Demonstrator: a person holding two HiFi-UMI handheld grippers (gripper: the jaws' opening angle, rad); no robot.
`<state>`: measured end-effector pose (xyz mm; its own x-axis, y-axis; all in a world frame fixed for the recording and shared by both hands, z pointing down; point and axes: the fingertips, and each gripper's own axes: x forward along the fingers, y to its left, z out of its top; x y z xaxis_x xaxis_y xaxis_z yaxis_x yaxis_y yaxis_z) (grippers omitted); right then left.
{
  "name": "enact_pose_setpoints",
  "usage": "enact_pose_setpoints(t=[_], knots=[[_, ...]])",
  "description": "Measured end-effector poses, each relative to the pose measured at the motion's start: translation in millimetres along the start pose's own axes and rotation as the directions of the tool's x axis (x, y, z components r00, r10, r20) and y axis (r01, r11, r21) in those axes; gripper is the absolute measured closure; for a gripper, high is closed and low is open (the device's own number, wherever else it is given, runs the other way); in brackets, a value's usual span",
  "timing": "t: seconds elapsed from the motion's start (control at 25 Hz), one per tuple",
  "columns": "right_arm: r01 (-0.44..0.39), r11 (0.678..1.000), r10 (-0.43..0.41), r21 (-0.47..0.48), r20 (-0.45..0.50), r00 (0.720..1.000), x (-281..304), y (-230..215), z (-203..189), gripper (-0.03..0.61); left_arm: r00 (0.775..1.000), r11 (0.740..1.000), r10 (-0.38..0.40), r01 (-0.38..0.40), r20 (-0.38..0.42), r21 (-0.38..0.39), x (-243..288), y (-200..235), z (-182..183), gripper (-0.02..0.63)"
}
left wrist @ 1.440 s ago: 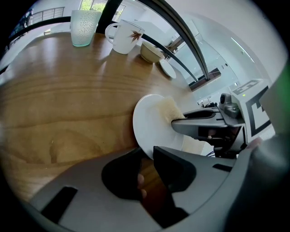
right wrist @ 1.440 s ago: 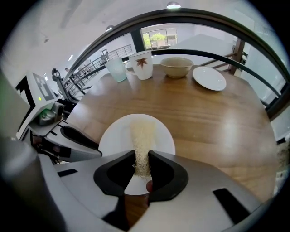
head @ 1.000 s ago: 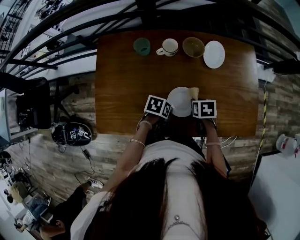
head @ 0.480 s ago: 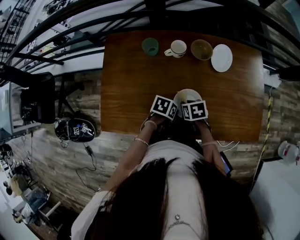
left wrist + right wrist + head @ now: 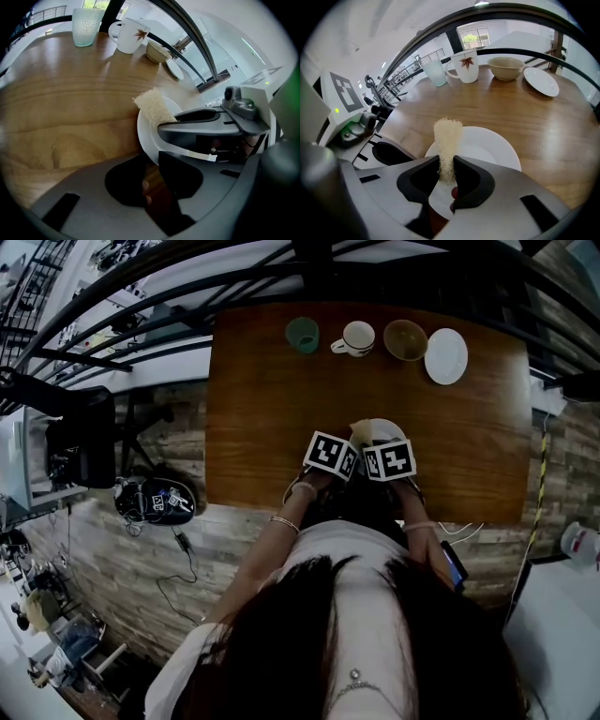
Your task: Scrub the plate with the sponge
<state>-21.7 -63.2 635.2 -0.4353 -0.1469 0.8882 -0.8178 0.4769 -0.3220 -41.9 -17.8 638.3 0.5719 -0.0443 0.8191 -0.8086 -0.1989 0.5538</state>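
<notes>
While the plate (image 5: 487, 145) was found at the 6 o'clock edge of the counter (image 5: 262, 381), its 9 o'clock rim was pinched in the left claw (image 5: 151, 161), whose jaws were drawn in to the thickness of that rim. The right claw (image 5: 446, 171) was seen partly closed on the sponge (image 5: 447, 138). The lower end was nipped between the pads, and the free end stood up past the tips over the plate's 9 o'clock part. Whether the sponge was pressed on the plate or held just clear of it could not be told. A cup (image 5: 302, 335), a mug (image 5: 357, 337), a bowl (image 5: 405, 338) and a saucer (image 5: 445, 355) were ranged along the 12 o'clock edge, well apart from the work.

The step in hand was judged to be the scrubbing itself. For it to be done well, the broad side of the sponge's free end, not its thin edge, would need to be laid on the plate, so that a wide patch would be wiped at each pass. Strokes would best be carried from 9 o'clock across the centre to 3 o'clock, then round the rim, with light and even pressure. The rim should be held firmly, since a push toward 3 o'clock could slide it out of the left jaws. The hard tips should be held off the plate, as only a short length of sponge was gripped and it could be bent back or pulled loose.
</notes>
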Motion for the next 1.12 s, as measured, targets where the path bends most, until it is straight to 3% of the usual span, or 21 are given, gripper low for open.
enact_pose_setpoints(t=[0.64, 1.12], knots=[[0.068, 0.995, -0.07, 0.079, 0.027, 0.997, -24.0, -52.6, -15.8, 0.482, 0.999, 0.997, 0.049, -0.048, 0.018, -0.056, 1.5, 1.4, -0.1, 0.523], [0.069, 0.986, -0.081, 0.152, 0.073, 0.994, -45.7, -88.6, -22.9, 0.482, 0.993, 0.993, 0.104, -0.1, 0.05, -0.069, 1.8, 1.3, 2.6, 0.523]])
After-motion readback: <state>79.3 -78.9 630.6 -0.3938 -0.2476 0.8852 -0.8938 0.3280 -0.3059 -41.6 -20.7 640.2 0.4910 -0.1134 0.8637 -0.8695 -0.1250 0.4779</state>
